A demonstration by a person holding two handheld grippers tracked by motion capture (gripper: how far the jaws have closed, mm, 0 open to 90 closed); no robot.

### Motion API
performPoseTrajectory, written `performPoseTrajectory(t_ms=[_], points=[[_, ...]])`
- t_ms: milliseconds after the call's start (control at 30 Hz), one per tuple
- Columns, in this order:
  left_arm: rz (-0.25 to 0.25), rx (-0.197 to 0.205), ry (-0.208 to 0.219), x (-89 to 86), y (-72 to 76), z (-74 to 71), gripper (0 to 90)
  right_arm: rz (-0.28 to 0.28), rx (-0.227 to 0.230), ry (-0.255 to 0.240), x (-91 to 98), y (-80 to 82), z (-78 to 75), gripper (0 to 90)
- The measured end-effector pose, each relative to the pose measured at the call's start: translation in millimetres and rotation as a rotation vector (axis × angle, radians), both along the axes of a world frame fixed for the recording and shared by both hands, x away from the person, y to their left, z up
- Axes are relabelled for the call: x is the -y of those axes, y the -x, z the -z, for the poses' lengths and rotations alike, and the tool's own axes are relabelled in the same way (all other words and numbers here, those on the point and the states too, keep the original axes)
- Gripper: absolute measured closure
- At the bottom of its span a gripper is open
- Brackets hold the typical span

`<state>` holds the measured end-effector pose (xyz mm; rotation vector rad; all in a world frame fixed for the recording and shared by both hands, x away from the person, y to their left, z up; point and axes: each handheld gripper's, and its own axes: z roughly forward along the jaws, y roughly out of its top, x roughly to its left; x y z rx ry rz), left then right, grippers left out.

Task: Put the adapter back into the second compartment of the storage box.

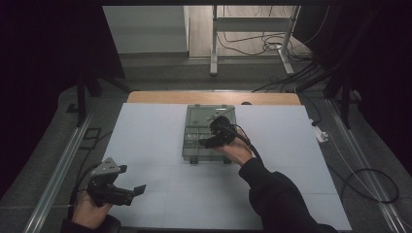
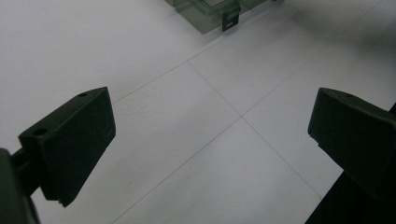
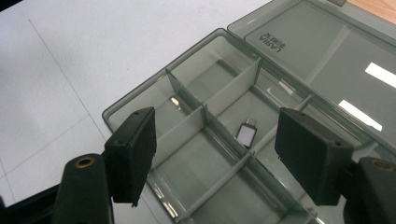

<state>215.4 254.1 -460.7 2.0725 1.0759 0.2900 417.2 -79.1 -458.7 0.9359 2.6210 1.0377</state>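
Observation:
A smoky see-through compartment box lies in the middle of the white mat with its lid folded back. My right gripper hovers over its open compartments, jaws apart and nothing between them. In the right gripper view, beyond the right gripper, a small white plug-like piece lies flat in one middle compartment of the box. My left gripper is held low at the near left corner of the mat, open and empty. The left gripper looks across bare mat toward a corner of the box.
The white mat covers most of the table, with a wooden strip showing at the far edge. Metal rails run along both sides. Cables lie on the floor at right and behind.

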Motion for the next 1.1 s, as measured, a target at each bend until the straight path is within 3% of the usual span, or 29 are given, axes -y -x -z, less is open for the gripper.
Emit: performPoseTrajectory(t_ms=[400,833,1100], points=[[-0.001,0.000,0.002,0.3,0.1,0.0,1.4,-0.001,-0.042,-0.003,15.7,10.8,-3.3,25.8],[0.002,0.001,-0.001,0.4,0.1,-0.1,1.4,-0.014,-0.047,-0.037,33.8,25.1,-10.0,19.1],[0.000,0.000,0.004,0.5,0.0,0.1,1.4,-0.016,-0.042,-0.030,45.3,35.3,-11.7,14.3]])
